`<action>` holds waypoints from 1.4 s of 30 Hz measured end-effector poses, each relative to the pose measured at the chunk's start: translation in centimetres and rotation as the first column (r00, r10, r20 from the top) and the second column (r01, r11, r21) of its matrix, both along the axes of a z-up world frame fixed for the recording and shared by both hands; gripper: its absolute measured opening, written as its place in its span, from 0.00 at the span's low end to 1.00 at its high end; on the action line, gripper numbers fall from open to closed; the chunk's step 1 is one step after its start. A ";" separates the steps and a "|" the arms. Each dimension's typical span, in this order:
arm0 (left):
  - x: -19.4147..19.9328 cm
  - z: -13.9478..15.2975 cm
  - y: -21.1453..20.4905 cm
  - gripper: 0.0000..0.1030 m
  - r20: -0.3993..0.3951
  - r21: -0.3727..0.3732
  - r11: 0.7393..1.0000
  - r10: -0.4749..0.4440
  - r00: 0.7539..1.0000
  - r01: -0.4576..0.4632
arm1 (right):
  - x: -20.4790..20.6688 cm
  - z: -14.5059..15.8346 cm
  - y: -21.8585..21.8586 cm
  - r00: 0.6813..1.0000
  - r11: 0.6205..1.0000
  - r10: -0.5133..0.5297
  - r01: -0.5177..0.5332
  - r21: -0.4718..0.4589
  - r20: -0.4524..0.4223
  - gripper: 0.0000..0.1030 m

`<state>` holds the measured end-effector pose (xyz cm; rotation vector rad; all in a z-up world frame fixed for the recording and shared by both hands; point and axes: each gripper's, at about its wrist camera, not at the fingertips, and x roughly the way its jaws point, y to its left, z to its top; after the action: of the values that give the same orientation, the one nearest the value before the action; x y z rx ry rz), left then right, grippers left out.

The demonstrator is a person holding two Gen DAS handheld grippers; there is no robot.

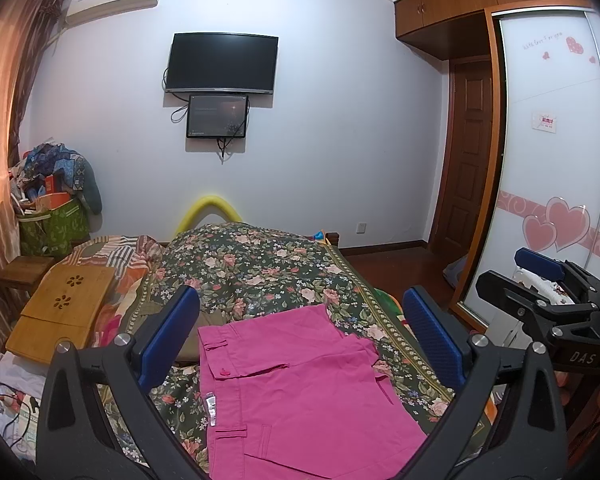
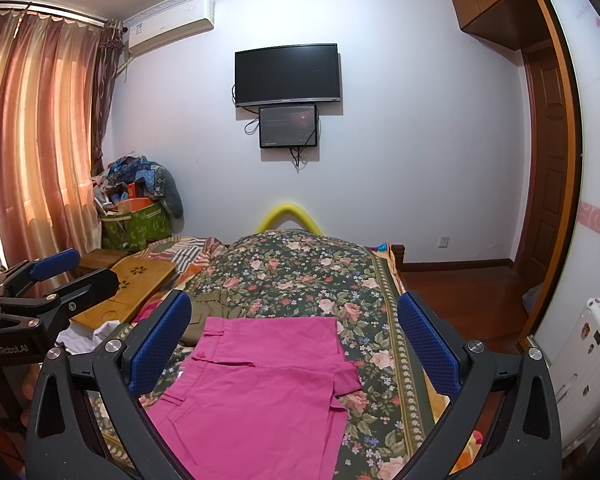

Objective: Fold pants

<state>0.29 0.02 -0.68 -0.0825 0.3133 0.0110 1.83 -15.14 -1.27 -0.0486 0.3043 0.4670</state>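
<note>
- The pink pants [image 1: 300,392] lie flat on the floral bedspread [image 1: 260,264], in the lower centre of both views; the waistband, with belt loops and one button, faces the left of the frame.
- In the right wrist view, part of the pink pants [image 2: 260,392] overlaps itself, forming a stepped edge at the right side.
- An olive-green garment [image 2: 212,308] lies just beyond the waistband, partly under the pants.
- The left gripper [image 1: 300,340] hangs above the pants with its jaws spread wide; the blue pads [image 1: 168,336] hold nothing.
- The right gripper [image 2: 296,344] hangs above the pants likewise, jaws wide apart and empty.
- A bamboo lap tray [image 1: 60,312] rests at the left of the bed.
- A green bag [image 2: 140,226] piled with clothes stands at middle left, beside the curtains [image 2: 32,140].
- A television [image 2: 287,75] is mounted on the far wall, upper centre, with a smaller screen [image 2: 288,126] directly beneath it.
</note>
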 end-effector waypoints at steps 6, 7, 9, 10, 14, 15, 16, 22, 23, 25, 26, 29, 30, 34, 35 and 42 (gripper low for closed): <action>-0.2 0.2 0.0 1.00 0.004 -0.001 1.000 -0.001 1.000 0.001 | 0.0 0.0 0.0 1.000 1.000 0.001 -0.001 -0.003 0.002 1.00; -0.2 0.2 0.0 1.00 0.004 -0.001 1.000 0.000 1.000 0.000 | 0.0 0.0 0.0 1.000 1.000 0.000 0.000 -0.002 0.002 1.00; -0.2 0.2 0.0 1.00 0.003 0.000 1.000 -0.001 1.000 0.001 | 0.0 0.0 0.0 1.000 1.000 0.000 0.000 -0.002 0.002 1.00; -0.2 0.2 0.0 1.00 0.003 -0.001 1.000 -0.001 1.000 0.001 | 0.0 0.0 0.0 1.000 1.000 -0.001 0.001 0.000 0.002 1.00; -0.2 0.2 0.0 1.00 0.006 0.001 1.000 -0.001 1.000 0.001 | -0.1 0.0 -0.1 1.000 1.000 -0.001 0.001 0.001 0.001 1.00; -0.3 0.2 0.0 1.00 0.006 0.000 1.000 -0.001 1.000 0.001 | -0.1 0.0 -0.1 1.000 1.000 -0.001 0.001 0.001 0.001 1.00; -0.3 0.2 0.0 1.00 0.007 0.000 1.000 -0.001 1.000 0.001 | -0.1 0.0 -0.1 1.000 1.000 -0.001 0.001 0.000 0.002 1.00; -0.5 0.3 0.0 1.00 0.010 -0.001 1.000 -0.002 1.000 0.002 | -0.1 0.0 -0.2 1.000 1.000 -0.002 0.002 0.004 0.002 1.00; -0.5 0.2 0.0 1.00 0.010 -0.001 1.000 -0.003 1.000 0.003 | -0.1 0.1 -0.2 1.000 1.000 -0.003 0.003 0.003 0.003 1.00; -0.4 0.2 0.0 1.00 0.008 -0.003 1.000 -0.003 1.000 0.003 | -0.1 0.0 -0.2 1.000 1.000 -0.003 0.003 0.003 0.002 1.00; -0.4 0.2 -0.1 1.00 0.007 -0.003 1.000 -0.003 1.000 0.003 | -0.1 0.0 -0.2 1.000 1.000 -0.004 0.004 0.002 0.002 1.00; -0.3 0.2 -0.1 1.00 0.007 -0.003 1.000 -0.003 1.000 0.003 | 0.0 0.0 -0.2 1.000 1.000 -0.005 0.005 -0.001 -0.002 1.00; -0.3 0.2 -0.1 1.00 0.008 -0.004 1.000 -0.004 1.000 0.004 | 0.0 0.0 -0.2 1.000 1.000 -0.005 0.005 -0.002 -0.003 1.00; -0.3 0.2 -0.1 1.00 0.006 -0.003 1.000 -0.004 1.000 0.004 | 0.0 0.1 -0.2 1.000 1.000 -0.004 0.004 -0.001 -0.004 1.00; -0.3 0.2 -0.1 1.00 0.006 -0.003 1.000 -0.003 1.000 0.003 | 0.0 0.0 -0.2 1.000 1.000 -0.006 0.006 -0.002 -0.004 1.00; 1.5 -0.8 1.0 1.00 -0.025 -0.012 1.000 0.011 1.000 -0.011 | 1.6 -0.6 0.1 1.000 1.000 -0.008 0.007 -0.029 -0.020 1.00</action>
<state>1.78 1.04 -1.49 -0.0957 0.3375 0.0210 3.43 -15.07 -1.85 -0.0708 0.3310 0.4557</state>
